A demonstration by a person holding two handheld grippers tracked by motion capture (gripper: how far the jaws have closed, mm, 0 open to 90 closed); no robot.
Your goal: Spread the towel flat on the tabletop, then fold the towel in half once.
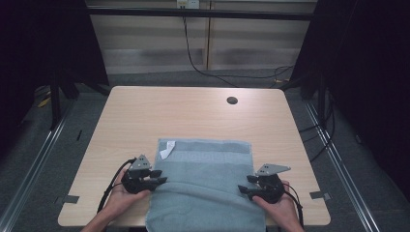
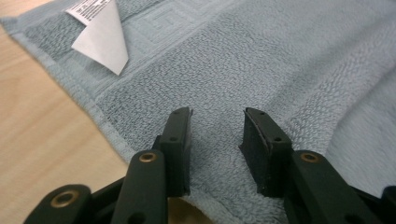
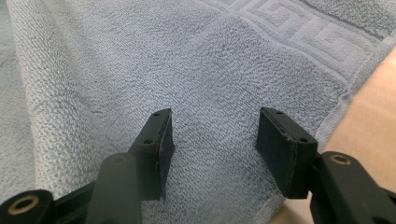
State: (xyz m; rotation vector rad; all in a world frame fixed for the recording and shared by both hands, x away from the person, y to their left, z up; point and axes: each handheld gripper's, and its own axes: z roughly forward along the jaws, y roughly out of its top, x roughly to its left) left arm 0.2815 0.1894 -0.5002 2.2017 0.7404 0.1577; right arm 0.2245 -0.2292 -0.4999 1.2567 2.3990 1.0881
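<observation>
While the towel lies flat across the near part of the table, a claw sits at each of its side edges, both pointing inward at the cloth. Held in the person's left hand, the left claw hangs over the towel's left hem with its jaws apart; in the left gripper view blue terry shows in the gap between them, and a white label lies farther ahead, off to the left. Opposite, the right claw is at the right hem, jaws also apart, and in the right gripper view the towel spreads beneath and ahead of it, its patterned band beyond the tips.
</observation>
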